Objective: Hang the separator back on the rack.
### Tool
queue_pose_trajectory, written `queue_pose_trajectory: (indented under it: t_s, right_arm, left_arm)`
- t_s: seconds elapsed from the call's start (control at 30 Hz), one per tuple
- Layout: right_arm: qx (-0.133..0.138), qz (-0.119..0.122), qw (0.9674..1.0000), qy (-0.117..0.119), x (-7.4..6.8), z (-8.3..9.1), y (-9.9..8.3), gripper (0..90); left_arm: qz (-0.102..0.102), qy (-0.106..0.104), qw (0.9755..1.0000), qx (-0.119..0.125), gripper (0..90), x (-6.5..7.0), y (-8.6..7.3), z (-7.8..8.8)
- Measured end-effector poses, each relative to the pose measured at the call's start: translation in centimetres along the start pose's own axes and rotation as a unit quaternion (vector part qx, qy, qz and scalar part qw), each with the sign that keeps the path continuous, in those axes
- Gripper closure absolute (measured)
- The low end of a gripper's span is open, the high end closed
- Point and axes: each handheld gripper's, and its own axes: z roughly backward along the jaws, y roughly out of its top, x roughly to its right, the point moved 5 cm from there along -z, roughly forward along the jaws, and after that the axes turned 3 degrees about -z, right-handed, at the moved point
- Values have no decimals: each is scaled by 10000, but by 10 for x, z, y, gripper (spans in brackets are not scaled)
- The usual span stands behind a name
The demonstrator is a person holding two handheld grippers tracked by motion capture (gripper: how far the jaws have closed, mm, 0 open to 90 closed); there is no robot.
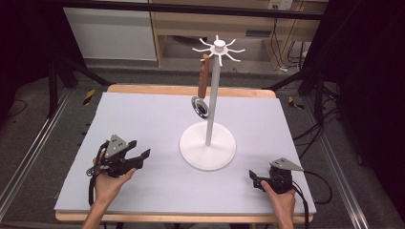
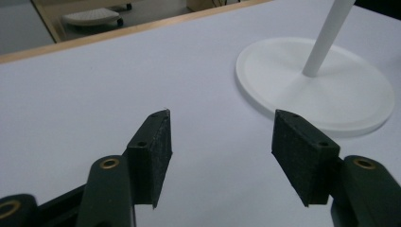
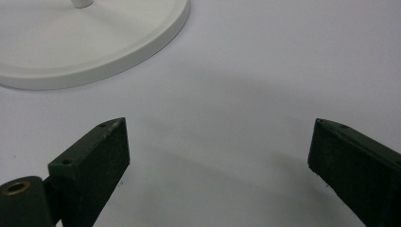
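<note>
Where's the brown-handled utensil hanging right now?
In the high view, the brown-handled utensil hangs from a left-side hook of the white stand at table centre, its metal head beside the pole, beyond both claws.

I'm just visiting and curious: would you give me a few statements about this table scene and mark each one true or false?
1. A brown-handled utensil with a round metal head hangs from a hook of the white stand with a round base. True.
2. The left gripper holds that utensil. False: its jaws stand apart with nothing between them, over the bare pale sheet covering the table.
3. The right gripper is open and empty. True.
4. The stand lies tipped over on the table. False: it stands upright on its round base.
5. Both grippers are held in a person's hands near the table's front edge. True.
</note>
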Motion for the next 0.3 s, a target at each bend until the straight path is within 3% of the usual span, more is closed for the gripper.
queue_pose_trajectory:
  t_s: [0.3]
  right_arm:
    - [-3,-22,10000,-8,0,0,0,68]
  left_arm:
    - [283,197,9992,-207,367,-21,-28,4]
